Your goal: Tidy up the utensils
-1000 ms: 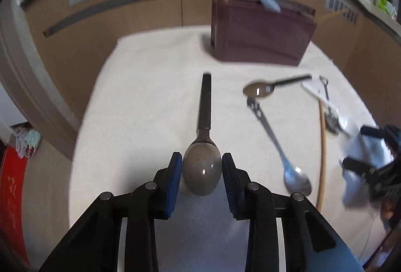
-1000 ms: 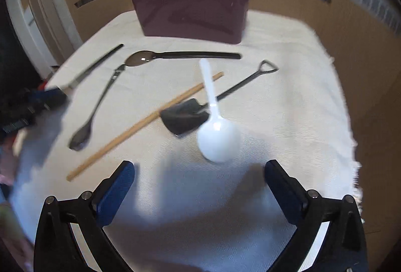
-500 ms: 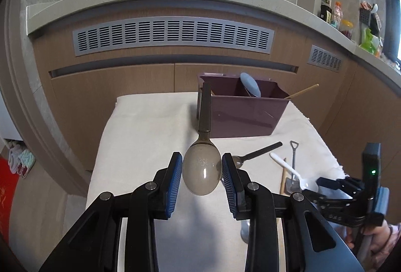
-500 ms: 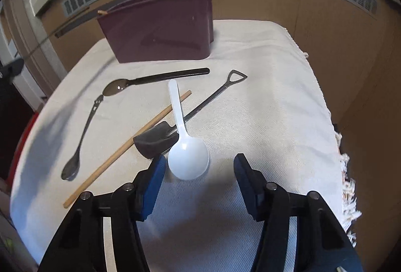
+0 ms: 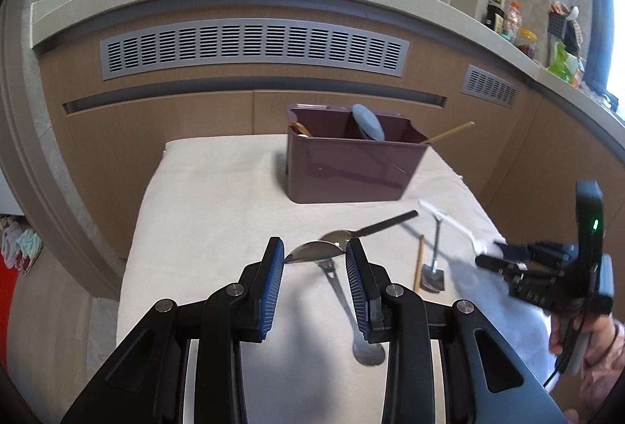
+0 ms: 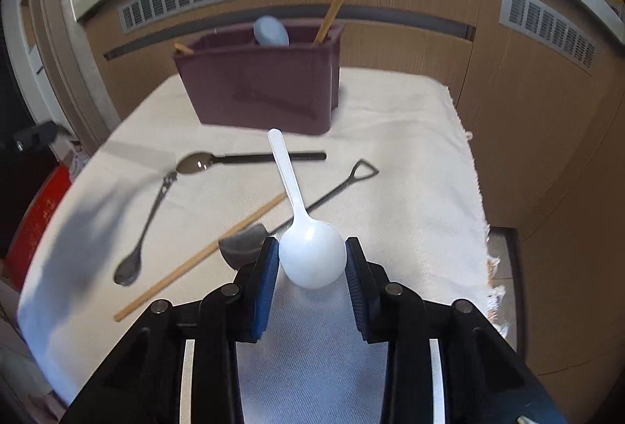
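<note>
My left gripper [image 5: 314,254] is shut on the bowl of a metal spoon [image 5: 314,253], seen edge-on and held above the cloth. My right gripper [image 6: 312,260] is shut on the bowl of a white plastic spoon [image 6: 308,256], lifted off the cloth with its handle pointing at the maroon utensil box [image 6: 265,92]. The box [image 5: 351,166] stands at the back and holds a blue spoon [image 5: 367,125] and a chopstick [image 5: 449,133]. My right gripper also shows in the left wrist view [image 5: 492,260].
On the white cloth [image 6: 410,170] lie a black-handled spoon [image 6: 250,160], a slim metal spoon [image 6: 144,228], a wooden chopstick [image 6: 199,256] and a small black shovel-shaped scoop [image 6: 312,207]. Wooden cabinets with vents stand behind. The cloth's right edge is frayed.
My left gripper has tilted up, so the metal spoon now shows edge-on. My right gripper has shut on the white spoon's bowl and lifted it.
</note>
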Demonstrator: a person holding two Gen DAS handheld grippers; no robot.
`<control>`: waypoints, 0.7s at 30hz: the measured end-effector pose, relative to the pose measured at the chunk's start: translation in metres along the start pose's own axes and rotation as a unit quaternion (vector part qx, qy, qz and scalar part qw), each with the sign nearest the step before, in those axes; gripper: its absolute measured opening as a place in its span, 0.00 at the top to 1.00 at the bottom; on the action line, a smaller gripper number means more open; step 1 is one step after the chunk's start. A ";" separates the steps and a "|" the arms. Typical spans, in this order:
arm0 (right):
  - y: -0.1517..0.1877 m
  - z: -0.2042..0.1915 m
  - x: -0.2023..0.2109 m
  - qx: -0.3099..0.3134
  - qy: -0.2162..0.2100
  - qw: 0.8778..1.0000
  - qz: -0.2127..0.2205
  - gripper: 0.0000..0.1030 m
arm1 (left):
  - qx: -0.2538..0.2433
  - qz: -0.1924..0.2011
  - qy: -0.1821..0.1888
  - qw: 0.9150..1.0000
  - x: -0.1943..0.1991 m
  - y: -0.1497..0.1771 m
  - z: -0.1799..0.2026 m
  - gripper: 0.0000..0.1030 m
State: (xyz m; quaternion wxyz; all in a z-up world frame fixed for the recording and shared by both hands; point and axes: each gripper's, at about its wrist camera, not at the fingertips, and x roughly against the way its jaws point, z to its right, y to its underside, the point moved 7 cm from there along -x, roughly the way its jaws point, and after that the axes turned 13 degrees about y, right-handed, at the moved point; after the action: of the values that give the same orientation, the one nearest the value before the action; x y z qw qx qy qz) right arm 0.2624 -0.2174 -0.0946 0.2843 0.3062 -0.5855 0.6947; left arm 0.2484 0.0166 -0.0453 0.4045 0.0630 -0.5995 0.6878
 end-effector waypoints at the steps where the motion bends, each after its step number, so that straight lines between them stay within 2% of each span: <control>1: -0.003 0.000 0.004 0.003 -0.005 1.000 0.001 0.70 | -0.001 -0.002 0.002 1.000 0.000 0.001 0.002 0.67; 5: -0.011 -0.001 0.019 0.015 -0.022 1.000 0.004 0.70 | -0.008 -0.003 0.001 1.000 0.003 0.001 0.004 0.67; 13: -0.045 0.000 0.061 0.025 -0.027 0.998 0.056 0.70 | -0.012 0.022 0.015 1.000 0.008 -0.025 0.012 0.68; 17: -0.053 -0.007 0.071 0.049 -0.032 0.997 0.054 0.70 | -0.037 0.035 0.014 0.999 0.015 -0.041 0.025 0.68; 21: -0.079 -0.003 0.094 0.085 -0.033 0.994 0.060 0.70 | -0.087 0.050 0.008 0.995 0.025 -0.076 0.041 0.68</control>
State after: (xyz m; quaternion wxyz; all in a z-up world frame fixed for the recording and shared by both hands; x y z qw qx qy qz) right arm 0.2603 -0.1991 0.0263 0.1961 0.3164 -0.5509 0.7469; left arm 0.2635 -0.0111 0.0389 0.3779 -0.0077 -0.6562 0.6531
